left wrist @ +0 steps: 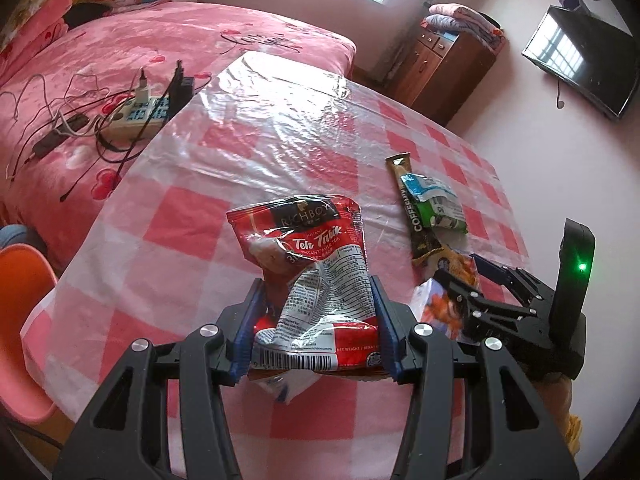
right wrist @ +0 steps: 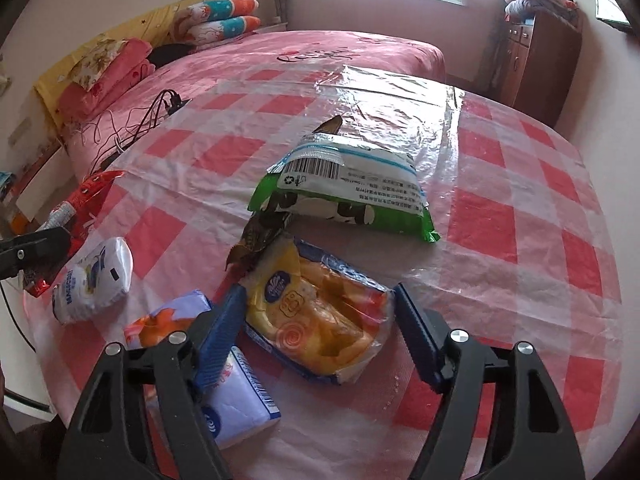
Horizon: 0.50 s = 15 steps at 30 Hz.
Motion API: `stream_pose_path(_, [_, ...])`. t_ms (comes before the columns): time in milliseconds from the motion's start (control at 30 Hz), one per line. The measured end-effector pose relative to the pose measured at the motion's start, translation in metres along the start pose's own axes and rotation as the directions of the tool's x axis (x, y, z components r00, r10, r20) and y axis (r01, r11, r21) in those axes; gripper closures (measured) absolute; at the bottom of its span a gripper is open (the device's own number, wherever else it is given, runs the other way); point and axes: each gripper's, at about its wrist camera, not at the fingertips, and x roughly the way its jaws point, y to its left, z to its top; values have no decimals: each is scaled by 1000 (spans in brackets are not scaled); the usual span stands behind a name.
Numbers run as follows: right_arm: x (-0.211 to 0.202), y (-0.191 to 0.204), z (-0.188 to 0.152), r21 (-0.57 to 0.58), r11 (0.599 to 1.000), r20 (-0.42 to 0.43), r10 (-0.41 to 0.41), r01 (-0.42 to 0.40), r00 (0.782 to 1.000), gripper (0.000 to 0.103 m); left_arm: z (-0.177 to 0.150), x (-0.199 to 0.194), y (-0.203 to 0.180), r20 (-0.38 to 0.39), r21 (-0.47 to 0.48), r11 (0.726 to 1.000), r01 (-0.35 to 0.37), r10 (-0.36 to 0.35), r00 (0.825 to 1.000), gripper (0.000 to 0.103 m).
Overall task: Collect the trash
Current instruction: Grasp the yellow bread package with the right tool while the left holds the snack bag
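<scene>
A crumpled red Teh Tarik packet (left wrist: 304, 240) stands up between the pads of my left gripper (left wrist: 317, 284), which is shut on it above the checked table (left wrist: 224, 152). In the right wrist view the same packet (right wrist: 88, 196) and the left gripper (right wrist: 36, 248) sit at the far left. My right gripper (right wrist: 320, 292) straddles a yellow snack wrapper (right wrist: 320, 312) lying flat on the table, pads close beside its edges, the wrapper unsqueezed. A green-and-white packet (right wrist: 348, 192), a brown coffee sachet (right wrist: 260, 240), a white pouch (right wrist: 94, 280) and a purple tissue pack (right wrist: 236, 392) lie nearby.
A pink bed (left wrist: 120, 48) borders the table's far and left sides, with a power strip and cables (left wrist: 136, 116) on it. An orange chair (left wrist: 20, 320) stands at the left edge. A wooden cabinet (left wrist: 448, 64) and a wall TV (left wrist: 580, 60) are beyond.
</scene>
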Motion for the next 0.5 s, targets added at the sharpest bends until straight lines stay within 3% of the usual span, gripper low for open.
stream_pose_path(167, [-3, 2, -2, 9, 1000, -2, 8, -8, 1000, 37, -7, -5, 14, -8, -16, 1000, 16, -16, 1000, 51])
stream_pose_path(267, [-7, 4, -4, 31, 999, 4, 12, -12, 1000, 47, -11, -8, 19, -8, -18, 1000, 24, -25, 1000, 51])
stream_pose_path(500, [-15, 19, -10, 8, 999, 27, -45, 45, 999, 59, -18, -11, 31, -7, -33, 998, 48, -48, 999, 51])
